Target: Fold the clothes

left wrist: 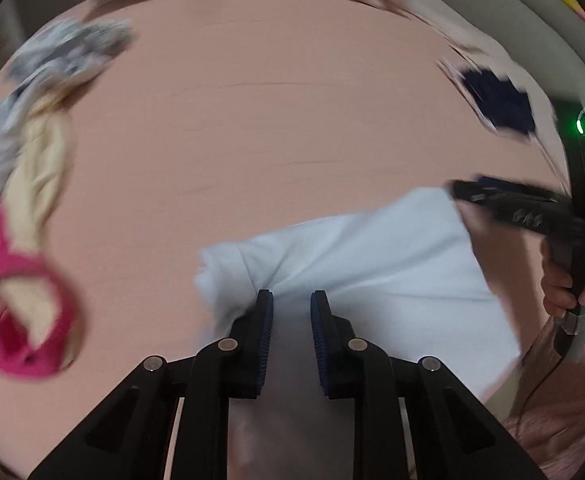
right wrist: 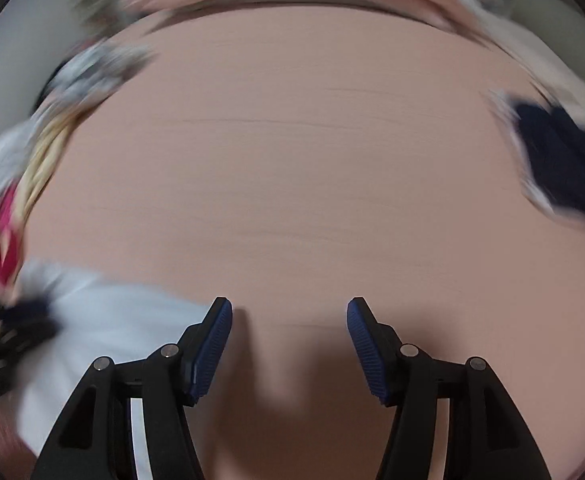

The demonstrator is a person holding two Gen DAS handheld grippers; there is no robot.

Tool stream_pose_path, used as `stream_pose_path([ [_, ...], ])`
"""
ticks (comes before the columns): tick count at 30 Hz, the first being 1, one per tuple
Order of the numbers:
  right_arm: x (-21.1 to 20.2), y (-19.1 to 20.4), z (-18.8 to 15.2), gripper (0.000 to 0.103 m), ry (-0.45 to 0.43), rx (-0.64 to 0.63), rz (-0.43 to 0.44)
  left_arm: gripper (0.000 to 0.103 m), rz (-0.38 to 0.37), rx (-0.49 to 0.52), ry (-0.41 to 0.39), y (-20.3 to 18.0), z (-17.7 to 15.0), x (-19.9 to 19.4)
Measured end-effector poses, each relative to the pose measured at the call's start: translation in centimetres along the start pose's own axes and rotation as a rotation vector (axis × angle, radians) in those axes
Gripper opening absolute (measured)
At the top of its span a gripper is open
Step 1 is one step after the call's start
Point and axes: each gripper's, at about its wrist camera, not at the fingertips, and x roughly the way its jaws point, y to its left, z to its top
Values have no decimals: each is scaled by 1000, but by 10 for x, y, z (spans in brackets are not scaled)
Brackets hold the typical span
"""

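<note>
Two grippers over a pink bed sheet (right wrist: 292,160); one white garment (left wrist: 372,256) in play.

- White garment: lies on the sheet at the near edge, partly doubled over, long axis running left to right across the left wrist view. A bunched corner sits at its left end.
- Left gripper (left wrist: 291,300): fingers parted by a narrow gap, tips right at the garment's near edge beside the bunched corner. Cloth seems to lie under and between them, but whether they pinch it I cannot tell; blur hides the contact.
- Right gripper (right wrist: 289,308): fingers spread wide, nothing between them, hovering over bare sheet. Garment lies to its left, one edge just beside the left finger.
- Nearer hand: left gripper is on the garment; right is at its far right corner.
- Heap of other clothes at far left: pink garment (left wrist: 20,308), cream garment (left wrist: 40,184), grey patterned garment (left wrist: 68,52). Dark navy garment (left wrist: 500,104) lies well apart at far right.
- No containers in view.
- Judgement: garment's stage of folding is not settled by these views.
</note>
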Motion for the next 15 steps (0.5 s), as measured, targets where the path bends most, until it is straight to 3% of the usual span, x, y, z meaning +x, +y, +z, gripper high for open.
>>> stream_pose_path([
  [1,-3,3,0,59,-8,-18,16,18,32,-19,-24,3,-1,-9],
  [5,-14,17,-1,59,-39,-88,81,18,-127,34,-110,-17,7,-22],
  [8,-22,26,-2,59,-63,-141,129,18,-85,26,-122,-9,9,-20],
  [11,4,46,-9,59,8,-245,-48,20,-34,15,-131,1,11,-16],
  [14,-2,6,-4,59,29,-44,-34,23,16,3,-140,10,13,-13],
  [15,-12,3,-5,59,8,-29,-11,23,33,0,-143,13,14,-12],
])
